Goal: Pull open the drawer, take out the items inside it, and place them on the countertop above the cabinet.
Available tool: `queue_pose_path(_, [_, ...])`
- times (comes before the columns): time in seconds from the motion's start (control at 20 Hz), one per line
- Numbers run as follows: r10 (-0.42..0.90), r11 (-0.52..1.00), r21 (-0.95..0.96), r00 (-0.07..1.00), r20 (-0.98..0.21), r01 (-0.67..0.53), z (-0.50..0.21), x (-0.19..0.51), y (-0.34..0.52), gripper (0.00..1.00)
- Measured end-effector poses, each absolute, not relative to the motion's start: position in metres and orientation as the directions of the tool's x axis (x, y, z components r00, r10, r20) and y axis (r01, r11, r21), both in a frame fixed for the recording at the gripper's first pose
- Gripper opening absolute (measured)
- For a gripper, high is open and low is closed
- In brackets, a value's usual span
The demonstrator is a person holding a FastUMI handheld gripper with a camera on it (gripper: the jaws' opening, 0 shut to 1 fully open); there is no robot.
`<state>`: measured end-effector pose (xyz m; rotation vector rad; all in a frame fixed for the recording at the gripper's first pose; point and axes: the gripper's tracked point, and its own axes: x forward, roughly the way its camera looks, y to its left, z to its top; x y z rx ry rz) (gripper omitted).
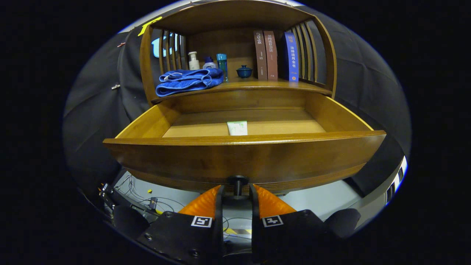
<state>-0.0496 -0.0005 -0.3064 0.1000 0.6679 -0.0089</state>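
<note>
The wooden drawer (243,158) of the cabinet stands pulled far out toward me. On its floor, near the front wall, lies a small pale green and white packet (237,127); the front wall hides its near end. The drawer's dark round knob (238,183) sits under the middle of the front panel, right between my fingertips. My gripper (237,193) is shut on the knob, one finger pressing on each side. Above the drawer is the countertop (265,85), the cabinet's shelf surface.
On the countertop lie a folded blue towel (189,81), three bottles (208,63), a small dark blue lidded pot (244,71) and three upright books (274,55). Slatted sides and a wooden roof enclose it. Cables (147,200) lie on the floor below the drawer.
</note>
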Motion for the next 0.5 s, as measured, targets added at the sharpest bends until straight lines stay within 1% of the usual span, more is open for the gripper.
queue_pose_path(0.05, [0.027, 0.995, 0.089, 0.773, -0.633, 0.038, -0.3098, -0.0555, 0.0001, 0.35])
queue_pose_path(0.4, [0.026, 0.996, 0.080, 0.772, -0.635, 0.033, -0.3097, -0.0619, -0.0006, 0.35])
queue_pose_path(0.5, [0.031, 0.996, 0.083, 0.763, -0.645, 0.030, -0.3088, -0.0630, 0.0004, 0.41])
